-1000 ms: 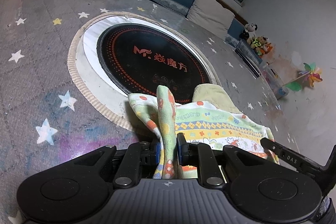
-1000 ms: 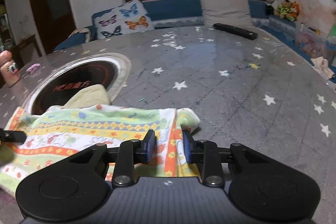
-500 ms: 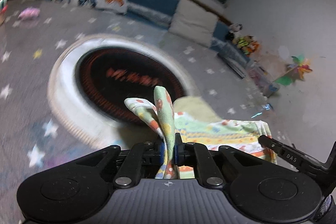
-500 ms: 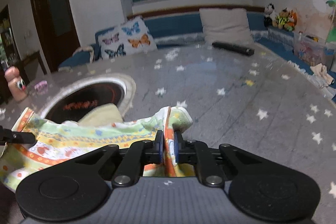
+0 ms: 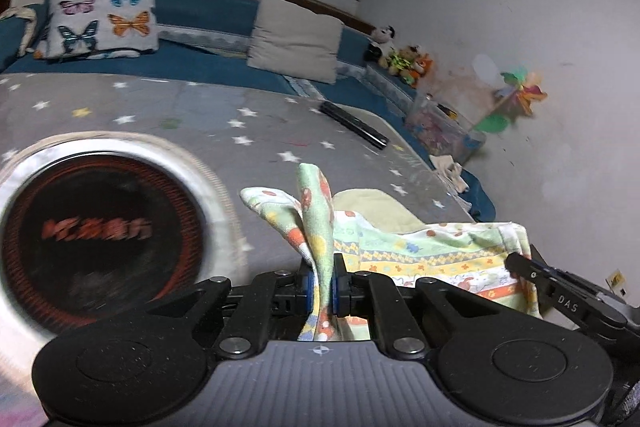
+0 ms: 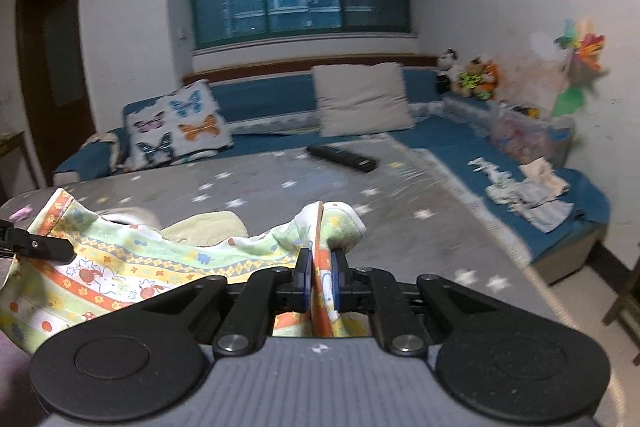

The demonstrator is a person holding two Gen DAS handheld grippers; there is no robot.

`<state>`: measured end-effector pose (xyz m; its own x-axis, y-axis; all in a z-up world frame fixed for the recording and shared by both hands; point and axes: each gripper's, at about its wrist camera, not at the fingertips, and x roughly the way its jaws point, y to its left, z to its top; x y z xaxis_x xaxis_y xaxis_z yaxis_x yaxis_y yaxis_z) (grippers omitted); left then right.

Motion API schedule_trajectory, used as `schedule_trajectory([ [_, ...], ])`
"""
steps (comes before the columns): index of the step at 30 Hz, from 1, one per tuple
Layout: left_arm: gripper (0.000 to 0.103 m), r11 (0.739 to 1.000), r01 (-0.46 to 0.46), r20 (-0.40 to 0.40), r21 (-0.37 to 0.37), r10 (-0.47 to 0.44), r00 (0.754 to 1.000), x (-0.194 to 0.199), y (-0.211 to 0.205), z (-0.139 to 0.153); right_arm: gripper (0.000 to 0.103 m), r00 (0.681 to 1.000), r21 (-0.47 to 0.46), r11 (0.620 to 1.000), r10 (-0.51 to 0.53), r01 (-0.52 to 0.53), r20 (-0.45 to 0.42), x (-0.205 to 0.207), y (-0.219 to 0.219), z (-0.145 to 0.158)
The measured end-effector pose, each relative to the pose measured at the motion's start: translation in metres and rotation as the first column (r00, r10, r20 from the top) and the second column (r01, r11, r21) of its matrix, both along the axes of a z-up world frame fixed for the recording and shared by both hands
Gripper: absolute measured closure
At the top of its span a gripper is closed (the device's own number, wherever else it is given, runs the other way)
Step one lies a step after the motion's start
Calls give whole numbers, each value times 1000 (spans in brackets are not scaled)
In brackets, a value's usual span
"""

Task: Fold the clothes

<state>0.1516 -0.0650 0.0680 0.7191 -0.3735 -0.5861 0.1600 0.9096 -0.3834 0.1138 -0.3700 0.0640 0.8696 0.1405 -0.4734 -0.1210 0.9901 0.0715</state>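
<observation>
Living room, star-print table [image 5: 208, 107] with a round hob [image 5: 96, 227] set in it. Both grippers have risen since a second ago, lifting the cloth [image 5: 420, 255] off the table. Left gripper [image 5: 320, 285] jaws clamped on one corner, right gripper [image 6: 319, 277] jaws clamped on the other; cloth hangs stretched between them. Probably carrying that edge over for a fold.

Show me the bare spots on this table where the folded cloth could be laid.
Free: the starred tablecloth between the patterned cloth and the black remote, and right of the right gripper. Crowded: the round cooktop beside the left gripper, and the remote's far edge.
</observation>
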Motion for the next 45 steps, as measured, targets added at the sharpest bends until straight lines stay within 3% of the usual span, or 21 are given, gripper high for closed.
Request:
schedule_trajectory([
  [9, 94, 996, 76, -23, 45, -75, 997, 47, -60, -6, 94, 994, -28, 994, -107, 107, -1, 33, -52, 4],
  [17, 94, 991, 114, -45, 75, -110, 993, 71, -89, -18, 94, 986, -25, 986, -165, 165, -26, 51, -79, -15],
  [22, 85, 979, 107, -76, 175, -95, 993, 79, -93, -35, 92, 982, -46, 984, -172, 169, -75, 58, -85, -34],
  [24, 69, 973, 94, -70, 210, -81, 994, 79, -89, -38, 92, 981, -53, 983, -179, 175, -80, 58, -86, -37],
  [25, 68, 972, 88, -66, 218, -75, 995, 79, -87, -38, 92, 981, -49, 984, -177, 173, -80, 58, -87, -36],
  [31, 71, 968, 141, -54, 207, -132, 990, 86, -97, -38, 91, 987, -11, 994, -107, 106, -116, 68, -76, -40],
  [33, 78, 964, 169, -56, 203, -161, 985, 88, -104, -40, 91, 987, 2, 997, -80, 81, -137, 75, -69, -46],
  [35, 79, 960, 198, -58, 200, -190, 980, 91, -111, -42, 91, 986, 13, 998, -56, 59, -158, 83, -60, -51],
  [45, 86, 946, 275, -87, 171, -263, 961, 123, -141, -61, 91, 975, 22, 1000, -13, 18, -220, 123, -35, -75],
])
